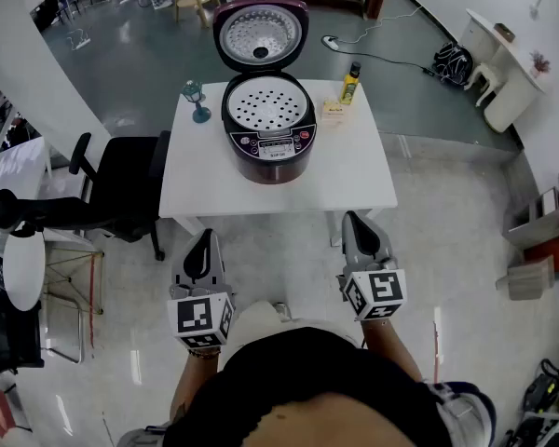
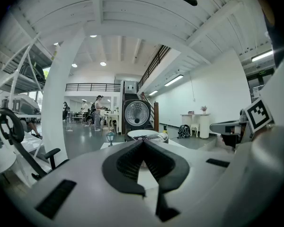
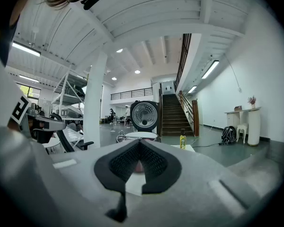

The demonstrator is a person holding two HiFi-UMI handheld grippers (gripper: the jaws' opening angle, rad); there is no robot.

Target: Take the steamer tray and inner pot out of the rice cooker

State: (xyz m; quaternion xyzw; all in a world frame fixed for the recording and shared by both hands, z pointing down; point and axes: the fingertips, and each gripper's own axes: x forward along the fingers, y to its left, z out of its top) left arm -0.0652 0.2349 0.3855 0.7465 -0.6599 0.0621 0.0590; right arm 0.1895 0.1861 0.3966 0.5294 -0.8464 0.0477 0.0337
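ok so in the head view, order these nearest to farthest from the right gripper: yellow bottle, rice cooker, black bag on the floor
From the right gripper:
1. rice cooker, mid table, ahead-left
2. yellow bottle, far edge of the table
3. black bag, floor beyond, right

rice cooker [image 1: 270,153]: dark maroon
steamer tray [image 1: 267,103]: whitish, dotted with holes
table [image 1: 354,180]: plain white
bottle [image 1: 351,85]: yellow, black cap

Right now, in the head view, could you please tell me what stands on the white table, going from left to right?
Small teal stemmed glass → dark red rice cooker with its lid open → yellow bottle with a black cap.
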